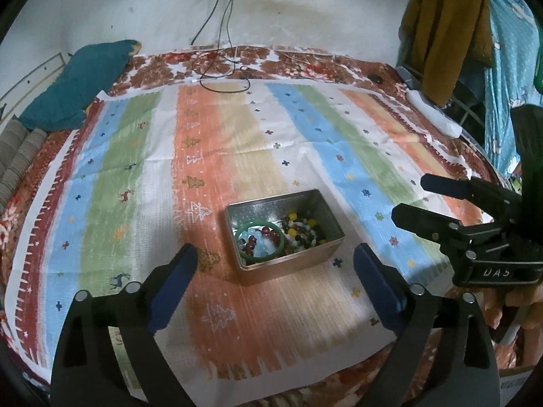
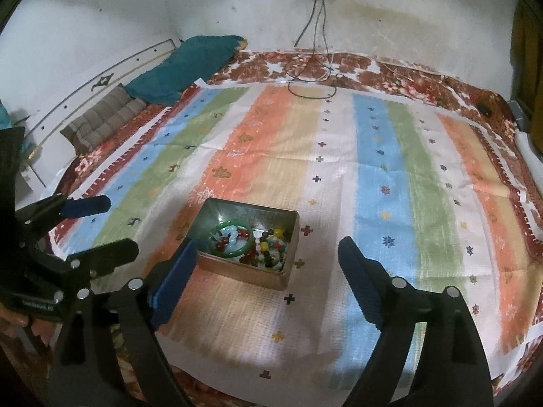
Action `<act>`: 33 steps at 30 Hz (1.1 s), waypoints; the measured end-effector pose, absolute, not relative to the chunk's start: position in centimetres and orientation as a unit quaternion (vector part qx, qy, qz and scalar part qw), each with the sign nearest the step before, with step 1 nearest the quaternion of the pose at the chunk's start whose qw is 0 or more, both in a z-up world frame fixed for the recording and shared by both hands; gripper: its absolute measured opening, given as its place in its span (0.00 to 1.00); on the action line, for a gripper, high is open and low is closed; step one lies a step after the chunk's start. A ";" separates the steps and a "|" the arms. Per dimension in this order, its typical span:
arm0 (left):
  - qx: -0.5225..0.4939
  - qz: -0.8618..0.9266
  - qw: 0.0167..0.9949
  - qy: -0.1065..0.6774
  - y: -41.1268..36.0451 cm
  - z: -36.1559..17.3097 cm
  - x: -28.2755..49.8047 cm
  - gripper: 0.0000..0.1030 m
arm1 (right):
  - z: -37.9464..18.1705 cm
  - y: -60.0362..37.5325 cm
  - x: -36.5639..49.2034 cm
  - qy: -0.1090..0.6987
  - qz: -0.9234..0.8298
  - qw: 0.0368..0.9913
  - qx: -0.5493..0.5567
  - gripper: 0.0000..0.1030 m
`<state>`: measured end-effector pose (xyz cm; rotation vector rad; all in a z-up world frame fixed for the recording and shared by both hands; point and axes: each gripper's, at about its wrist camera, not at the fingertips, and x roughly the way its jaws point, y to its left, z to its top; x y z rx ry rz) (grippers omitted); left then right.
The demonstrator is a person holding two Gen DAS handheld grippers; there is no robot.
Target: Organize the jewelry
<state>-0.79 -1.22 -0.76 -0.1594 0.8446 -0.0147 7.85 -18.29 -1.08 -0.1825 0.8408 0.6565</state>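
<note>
An open metal tin (image 1: 322, 254) sits on the striped cloth. It holds a green bangle (image 1: 260, 239) lying on pale and dark red beads, with mixed coloured beads (image 1: 303, 232) beside it. My left gripper (image 1: 275, 261) is open and empty, just in front of the tin. The right gripper (image 1: 407, 198) shows at the right of the left wrist view, open. In the right wrist view the tin (image 2: 268, 276) with the bangle (image 2: 232, 240) lies ahead between the open, empty right gripper (image 2: 266, 257) fingers; the left gripper (image 2: 117, 227) is at the left, open.
The striped cloth (image 2: 373, 186) covers a bed with a red floral blanket. A teal pillow (image 1: 78, 81) and a folded brown blanket (image 2: 101, 118) lie at the far left. Black cables (image 1: 220, 74) trail from a wall socket. A white power strip (image 1: 434, 115) and hanging clothes (image 1: 444, 34) are at the right.
</note>
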 end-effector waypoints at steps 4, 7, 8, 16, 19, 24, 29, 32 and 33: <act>-0.079 -0.003 0.913 0.400 -1.2 -0.5 -1.5 0.94 | -0.9 -18.8 7.5 0.392 0.313 0.861 -0.084 0.88; -0.079 -0.002 0.915 0.395 -1.2 -0.4 -1.8 0.94 | -0.6 -19.2 7.1 0.386 0.312 0.865 -0.078 0.89; -0.078 -0.002 0.916 0.393 -1.3 -0.4 -1.9 0.94 | -0.5 -19.2 7.0 0.385 0.314 0.865 -0.077 0.89; -0.067 0.010 0.925 0.373 -1.6 0.1 -2.6 0.94 | -0.3 -19.5 6.7 0.378 0.314 0.868 -0.072 0.92; -0.065 0.012 0.927 0.369 -1.6 0.3 -2.7 0.94 | -0.3 -19.5 6.7 0.378 0.313 0.869 -0.072 0.92; -0.063 0.013 0.928 0.367 -1.7 0.4 -2.8 0.94 | -0.1 -19.7 6.5 0.374 0.315 0.870 -0.069 0.94; -0.061 0.015 0.931 0.361 -1.4 0.6 -2.7 0.94 | -0.2 -19.8 6.5 0.373 0.316 0.870 -0.069 0.94; -0.059 0.018 0.932 0.356 -1.4 0.8 -2.8 0.95 | -0.1 -19.8 6.2 0.371 0.319 0.869 -0.072 0.95; -0.058 0.020 0.933 0.355 -1.3 0.8 -2.8 0.94 | -0.1 -19.9 6.1 0.370 0.320 0.869 -0.072 0.95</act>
